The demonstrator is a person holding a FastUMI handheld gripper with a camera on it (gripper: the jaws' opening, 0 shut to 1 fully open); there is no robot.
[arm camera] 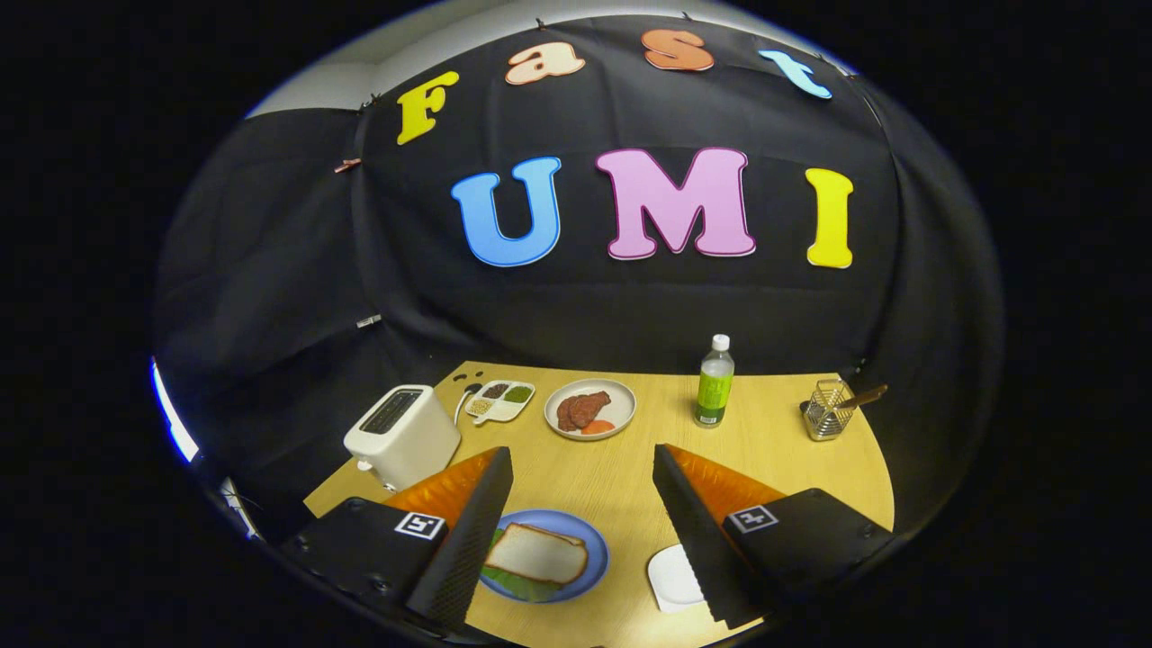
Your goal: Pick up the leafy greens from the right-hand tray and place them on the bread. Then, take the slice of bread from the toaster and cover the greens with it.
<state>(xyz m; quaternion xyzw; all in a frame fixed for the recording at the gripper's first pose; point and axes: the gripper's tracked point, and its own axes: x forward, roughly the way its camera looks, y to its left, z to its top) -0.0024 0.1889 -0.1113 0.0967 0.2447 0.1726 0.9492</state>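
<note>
Fingers of the gripper [583, 531] stood wide apart and held nothing, raised above the pale wooden surface [630, 468] and looking down over it. Between them, nearer the left finger, lay the round blue plate [596, 549], bearing a slice of white bread [537, 553] with dark leafy greens [515, 583] showing from under its near edge and left side. Greens beneath and slice on top indicated, as a judgement, that both placements were already made and the sandwich was closed; whether a lower slice lay under the greens could not be told. Just beside the right finger, partly hidden by it, sat a small white square tray [670, 576], apparently bare, which fitted its role as the source of the greens. Beyond the left finger stood the cream two-slot toaster [402, 436], its slots dark and no slice projecting, consistent with the bread having been drawn out. Farther off lay a white divided dish [502, 400] of small portions, a round white plate [589, 409] of brown meat slices with an orange piece, a clear bottle with a green label [715, 382], and a wire mesh holder [828, 409] carrying a wooden-handled utensil. Spread, lifted fingers suited a release completed, with clearance from the plate.
</note>
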